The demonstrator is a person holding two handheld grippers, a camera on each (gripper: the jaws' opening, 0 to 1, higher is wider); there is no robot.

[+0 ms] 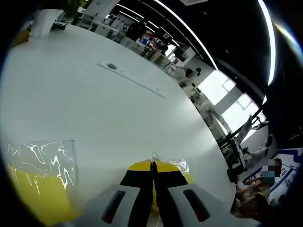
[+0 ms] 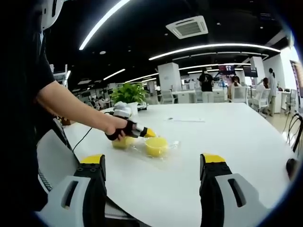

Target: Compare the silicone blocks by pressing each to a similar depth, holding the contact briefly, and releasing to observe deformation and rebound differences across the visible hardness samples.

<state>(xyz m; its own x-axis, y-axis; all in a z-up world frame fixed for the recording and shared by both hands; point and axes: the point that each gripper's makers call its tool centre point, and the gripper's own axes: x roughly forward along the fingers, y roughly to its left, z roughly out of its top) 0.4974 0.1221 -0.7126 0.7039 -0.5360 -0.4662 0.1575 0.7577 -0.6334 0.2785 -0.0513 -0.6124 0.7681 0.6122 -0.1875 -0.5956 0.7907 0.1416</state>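
In the left gripper view, the left gripper point(image 1: 152, 166) has its yellow-tipped jaws brought together, tips down on a yellow silicone block point(image 1: 176, 171) in clear wrapping. A second yellow block point(image 1: 40, 191), also under clear film, sits to the left of the jaws. Beyond them the white table point(image 1: 94, 104) runs bare to its far curved edge.

In the right gripper view, the right gripper point(image 2: 154, 165) is spread wide, holding nothing, hovering over the near table edge. Past it, the person's hand point(image 2: 113, 128) holds the left gripper between the two blocks, tip touching the round one. A potted plant point(image 2: 129, 93) stands behind them.
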